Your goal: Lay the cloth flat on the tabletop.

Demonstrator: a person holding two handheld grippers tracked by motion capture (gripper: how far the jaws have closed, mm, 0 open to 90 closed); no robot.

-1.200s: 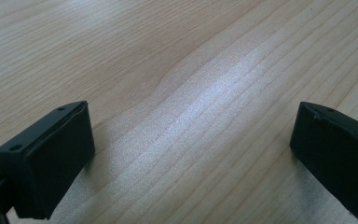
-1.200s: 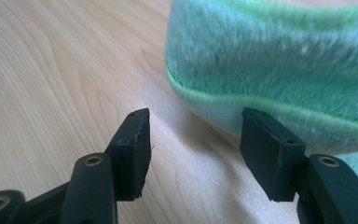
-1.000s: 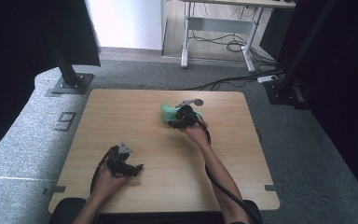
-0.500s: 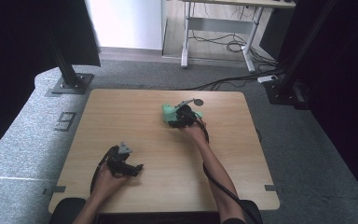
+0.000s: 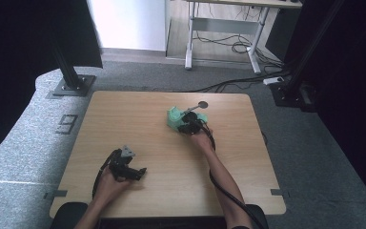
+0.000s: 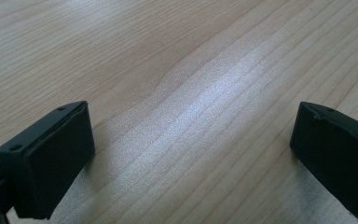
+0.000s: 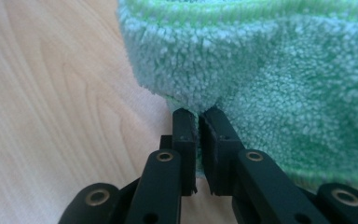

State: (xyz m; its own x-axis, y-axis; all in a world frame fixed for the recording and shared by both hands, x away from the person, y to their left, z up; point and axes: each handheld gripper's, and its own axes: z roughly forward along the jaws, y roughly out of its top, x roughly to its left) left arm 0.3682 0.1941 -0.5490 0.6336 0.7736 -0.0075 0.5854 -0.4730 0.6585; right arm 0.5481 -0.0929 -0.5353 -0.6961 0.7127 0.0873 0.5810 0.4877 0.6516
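green fluffy cloth | bunched | far-centre table | pinched by right tongs

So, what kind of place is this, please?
Probably a lab or office set up for recording: a bare wooden table on grey carpet, black frame posts bolted beside it, and a desk with loose cables behind.
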